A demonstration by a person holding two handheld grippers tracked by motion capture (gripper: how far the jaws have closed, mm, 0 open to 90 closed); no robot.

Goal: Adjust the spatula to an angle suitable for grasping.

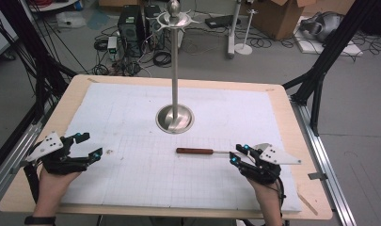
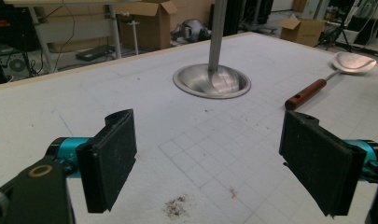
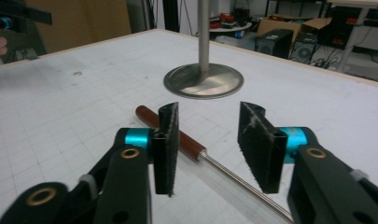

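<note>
The work looks barely begun. The spatula [image 1: 211,151], with its red-brown wooden handle and thin metal shaft, lies flat on the bench [image 1: 131,197] just right of centre in the high view, below the base of the steel stand [image 1: 175,117]. At lower right, the right hand-held gripper [image 1: 239,154] sits over the shaft; in the right gripper view its jaws straddle the shaft near the handle end, partly apart, pads not yet pressing. So the grasp is being set up, not made. At lower left, the left hand-held gripper [image 1: 87,145] hovers with jaws wide apart, holding nothing. Gripping, lifting and, by my guess, hanging the spatula on the stand all remain.
</note>
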